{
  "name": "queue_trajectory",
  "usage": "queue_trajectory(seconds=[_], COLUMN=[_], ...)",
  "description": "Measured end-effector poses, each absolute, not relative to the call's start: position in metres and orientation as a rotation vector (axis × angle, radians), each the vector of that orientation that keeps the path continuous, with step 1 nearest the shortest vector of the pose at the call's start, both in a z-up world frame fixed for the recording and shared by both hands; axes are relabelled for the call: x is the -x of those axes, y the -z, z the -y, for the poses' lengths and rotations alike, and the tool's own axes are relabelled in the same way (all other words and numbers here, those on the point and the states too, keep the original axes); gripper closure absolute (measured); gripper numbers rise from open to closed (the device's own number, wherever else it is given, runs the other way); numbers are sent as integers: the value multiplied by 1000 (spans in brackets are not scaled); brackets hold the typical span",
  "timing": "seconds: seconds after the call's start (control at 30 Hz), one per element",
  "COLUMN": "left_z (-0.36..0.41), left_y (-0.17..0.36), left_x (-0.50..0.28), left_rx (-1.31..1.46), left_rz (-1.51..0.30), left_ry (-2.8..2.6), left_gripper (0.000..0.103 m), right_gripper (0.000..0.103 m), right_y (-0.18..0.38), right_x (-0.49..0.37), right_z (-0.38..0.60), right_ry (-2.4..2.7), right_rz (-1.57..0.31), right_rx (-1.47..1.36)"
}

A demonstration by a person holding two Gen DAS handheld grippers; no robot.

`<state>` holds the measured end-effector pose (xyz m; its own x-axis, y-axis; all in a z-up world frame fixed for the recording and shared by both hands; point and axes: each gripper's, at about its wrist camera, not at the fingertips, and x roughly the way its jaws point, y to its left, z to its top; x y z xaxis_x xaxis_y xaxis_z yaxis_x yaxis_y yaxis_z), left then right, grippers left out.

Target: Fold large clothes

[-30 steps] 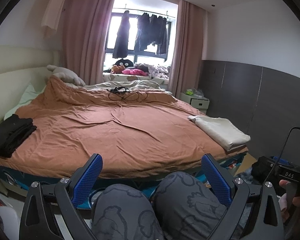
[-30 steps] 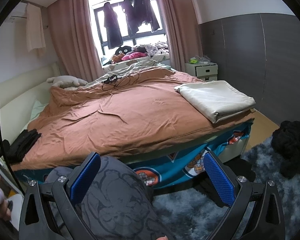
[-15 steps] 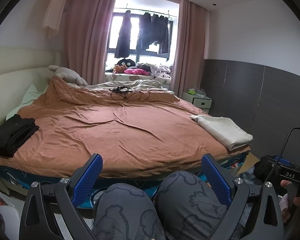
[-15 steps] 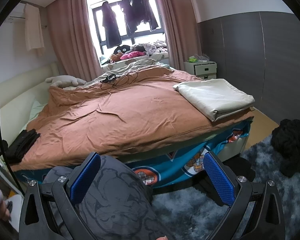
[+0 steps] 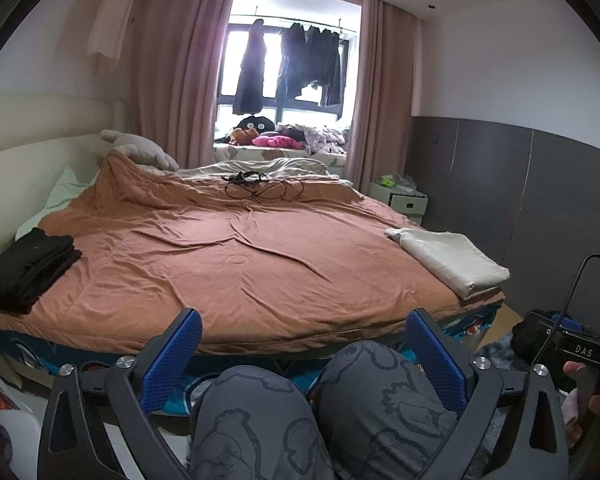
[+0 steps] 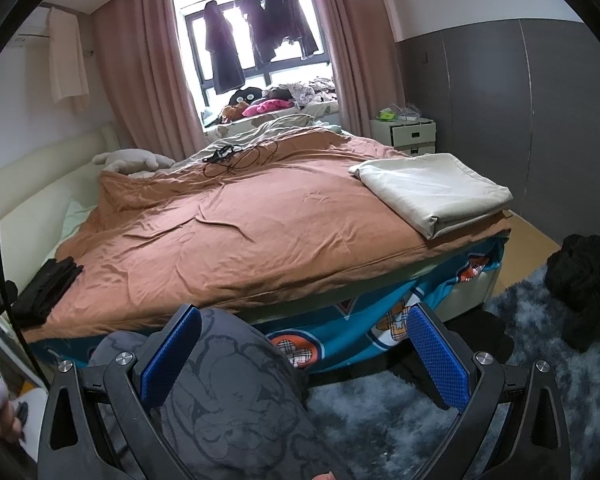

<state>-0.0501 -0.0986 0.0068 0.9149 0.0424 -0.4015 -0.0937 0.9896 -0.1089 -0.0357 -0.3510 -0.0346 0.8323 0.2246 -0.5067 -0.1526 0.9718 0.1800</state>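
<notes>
Both hand-held grippers, left (image 5: 302,354) and right (image 6: 306,354), spread wide, empty, over knees at bed (image 5: 236,264) foot. Folded black clothes (image 5: 26,266) on bed's near-left corner, long axis toward headboard; left nearer. Black heap (image 6: 584,276) on floor right of bed.

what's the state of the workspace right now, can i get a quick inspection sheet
surface: bed with a wrinkled brown duvet, middle bare
job's things: folded black clothes at the headboard-side corner; folded beige cloth at the opposite corner; black heap on the grey rug
clutter: plush toy at the head
grippers: left gripper and right gripper open, empty, above the person's knees
cables: black cable tangle on the duvet
surroundings: dark clothes hanging at the window, nightstand
</notes>
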Motion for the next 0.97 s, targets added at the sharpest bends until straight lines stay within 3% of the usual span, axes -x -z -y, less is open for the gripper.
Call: queue_trajectory(seconds=[0.97], left_z=[97], left_y=[-6], left_x=[55], left_rx=[100], left_rz=[-386], left_ry=[-65], left_gripper=[0], right_gripper=[0], right_y=[34], right_x=[34], right_z=[353], right_ry=[-198], right_rz=[-545], right_rx=[-135])
